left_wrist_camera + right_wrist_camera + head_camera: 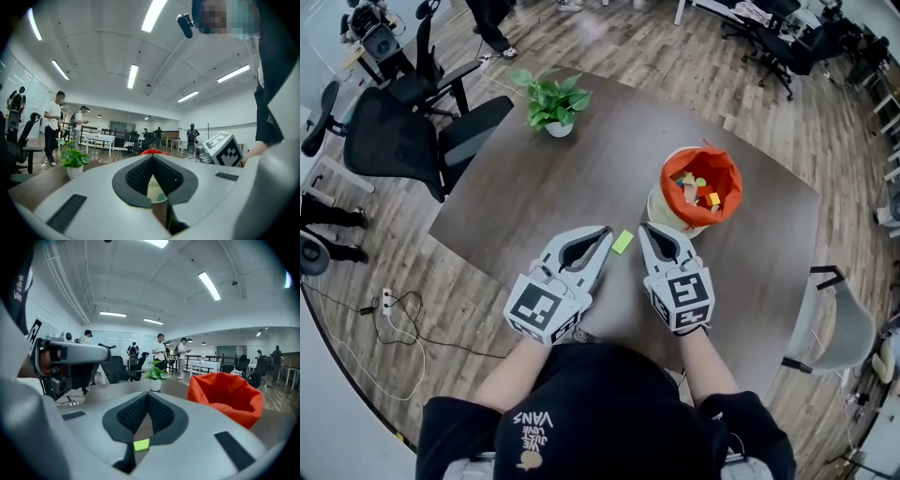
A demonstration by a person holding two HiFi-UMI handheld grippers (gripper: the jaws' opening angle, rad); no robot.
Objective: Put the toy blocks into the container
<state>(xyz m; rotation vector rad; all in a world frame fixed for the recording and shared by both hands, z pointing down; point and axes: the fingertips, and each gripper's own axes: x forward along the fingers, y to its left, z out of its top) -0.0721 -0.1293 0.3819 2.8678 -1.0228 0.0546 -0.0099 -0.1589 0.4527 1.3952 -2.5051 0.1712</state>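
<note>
A lime green flat block (622, 242) lies on the dark table (609, 150), between the tips of my two grippers. In the right gripper view the block (141, 445) shows low in the gap behind the jaw tips. The container (700, 187), a cream tub with an orange liner, stands just beyond my right gripper (646, 228) and holds several coloured blocks. The left gripper (606, 231) sits left of the green block. Both grippers are shut with nothing between the pads. The orange liner (225, 392) fills the right of the right gripper view.
A potted plant (553, 103) stands at the table's far side. Black office chairs (403, 131) are at the left and a grey chair (834, 323) at the right edge. People stand far off in the room behind.
</note>
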